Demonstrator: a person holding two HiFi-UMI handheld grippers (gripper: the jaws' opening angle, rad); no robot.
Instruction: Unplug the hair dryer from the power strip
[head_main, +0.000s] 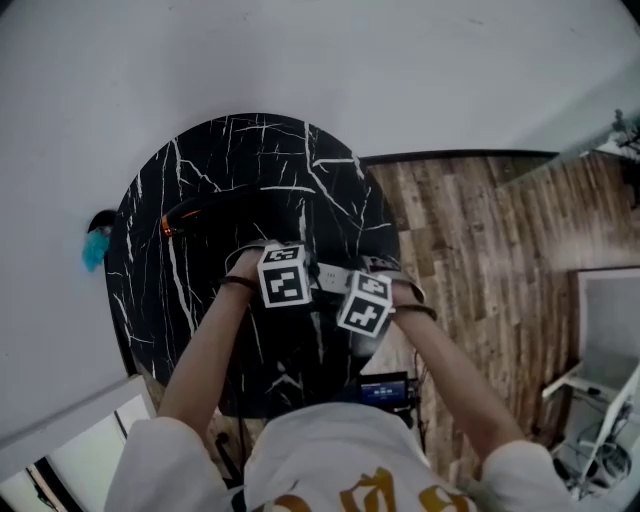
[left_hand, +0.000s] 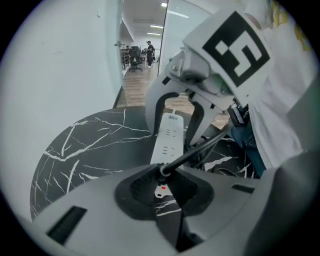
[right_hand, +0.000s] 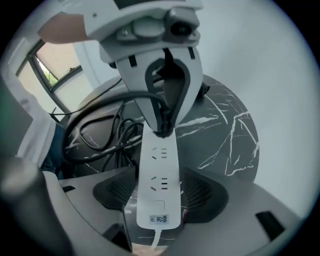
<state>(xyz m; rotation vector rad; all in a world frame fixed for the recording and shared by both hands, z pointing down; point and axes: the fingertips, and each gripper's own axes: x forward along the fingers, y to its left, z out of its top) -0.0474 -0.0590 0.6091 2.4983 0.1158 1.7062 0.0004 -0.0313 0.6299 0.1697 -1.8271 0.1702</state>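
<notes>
One bench (head_main: 150, 250), round, black marble with white veins, is carrying the power strip (left_hand: 169, 135) near its middle. The strip is serving as the reference for every entry below.

One hair dryer (head_main: 190, 213), by best reading only: a dark curved shape with an orange tip is lying on the bench well beyond the strip in the head view, too dim to be identified with certainty.

Two grippers are pointing steeply down, one over each end of the strip. The left gripper (left_hand: 162, 184) is sitting over the plug end, its jaws clamping the black plug. The right gripper (right_hand: 159, 192) is straddling the opposite, labelled end. Its jaws are standing wide with a gap showing on both sides of the strip, so they are pressing on nothing.

One black cable (right_hand: 95, 135) is looping loosely beside the strip and running into the plug.

One plug (right_hand: 162, 131) is appearing seated in the strip's end socket, so the unplugging is not yet done.

Hazards, as judged:
- **Strip lifting:** with the right jaws holding nothing, a pull on the plug risks lifting or dragging the whole strip instead of freeing the pins.
- **Slanted pull:** this risks binding the pins in the socket.
- **Slipping grip:** a hold that slides toward the cord exit risks straining the cable rather than drawing out the plug.
</notes>
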